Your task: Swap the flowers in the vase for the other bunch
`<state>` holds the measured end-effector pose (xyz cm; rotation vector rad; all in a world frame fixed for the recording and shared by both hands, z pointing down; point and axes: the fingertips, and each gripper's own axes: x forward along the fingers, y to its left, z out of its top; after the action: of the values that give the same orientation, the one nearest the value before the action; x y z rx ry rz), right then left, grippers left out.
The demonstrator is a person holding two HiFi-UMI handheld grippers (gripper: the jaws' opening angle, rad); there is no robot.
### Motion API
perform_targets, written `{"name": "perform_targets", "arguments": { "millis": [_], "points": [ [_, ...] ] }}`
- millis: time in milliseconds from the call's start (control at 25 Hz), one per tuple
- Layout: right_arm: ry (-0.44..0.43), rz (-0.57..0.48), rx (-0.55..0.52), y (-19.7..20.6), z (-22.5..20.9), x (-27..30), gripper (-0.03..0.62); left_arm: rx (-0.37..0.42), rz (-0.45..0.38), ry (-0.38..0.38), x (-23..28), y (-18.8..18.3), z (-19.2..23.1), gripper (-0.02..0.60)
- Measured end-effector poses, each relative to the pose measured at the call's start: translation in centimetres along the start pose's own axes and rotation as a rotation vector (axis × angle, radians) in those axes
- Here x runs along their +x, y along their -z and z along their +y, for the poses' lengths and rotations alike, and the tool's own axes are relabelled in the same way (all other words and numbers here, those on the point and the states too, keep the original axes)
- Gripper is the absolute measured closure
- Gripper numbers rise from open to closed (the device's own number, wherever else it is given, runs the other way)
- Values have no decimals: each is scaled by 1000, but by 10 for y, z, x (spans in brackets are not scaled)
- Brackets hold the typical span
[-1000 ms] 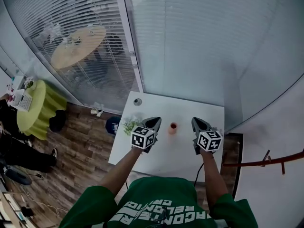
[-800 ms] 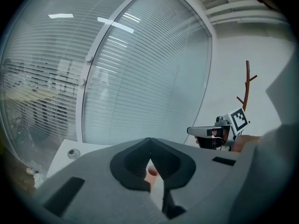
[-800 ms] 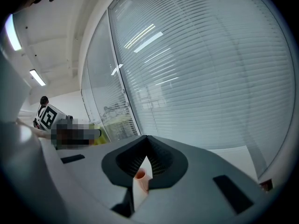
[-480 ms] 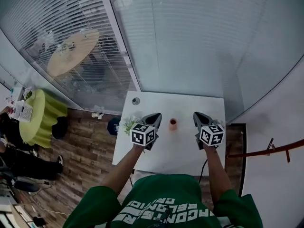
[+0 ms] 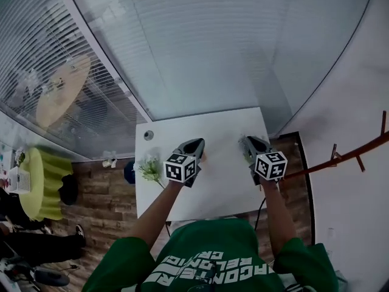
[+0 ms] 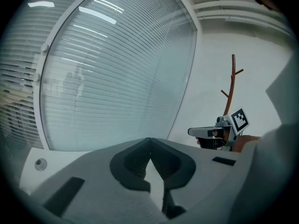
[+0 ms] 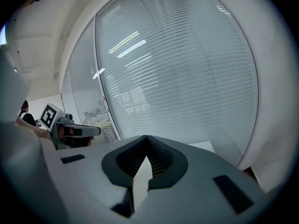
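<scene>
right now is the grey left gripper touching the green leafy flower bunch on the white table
Apart. The left gripper view shows the left gripper shut and bare; in the head view the green leafy bunch lies off to its side.

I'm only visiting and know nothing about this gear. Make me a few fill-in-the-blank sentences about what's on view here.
1. The left gripper and the right gripper are both held over a ___ table.
2. In the head view, the bunch of flowers lies at the table's ___ edge.
3. The jaws of both grippers are ___, with nothing between them.
4. The person's shirt is ___.

Missing words: white; left; shut; green.
</scene>
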<state>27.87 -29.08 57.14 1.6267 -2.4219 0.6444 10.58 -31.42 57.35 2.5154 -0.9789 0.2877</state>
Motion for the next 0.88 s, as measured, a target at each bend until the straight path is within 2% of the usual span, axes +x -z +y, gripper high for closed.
{"name": "perform_targets", "arguments": {
  "millis": [200,480,680,880],
  "points": [
    [114,-18,47,6,-41,-40,580,22,30,95,34,2,-40,574],
    [215,-1,71,22,-79,-77,580,49,75,188,64,13,-81,572],
    [263,47,99,42,-94,-82,579,61,101,219,73,19,-94,574],
    [269,110,161,68,-105,-73,576,64,117,222,76,24,-95,574]
  ]
}}
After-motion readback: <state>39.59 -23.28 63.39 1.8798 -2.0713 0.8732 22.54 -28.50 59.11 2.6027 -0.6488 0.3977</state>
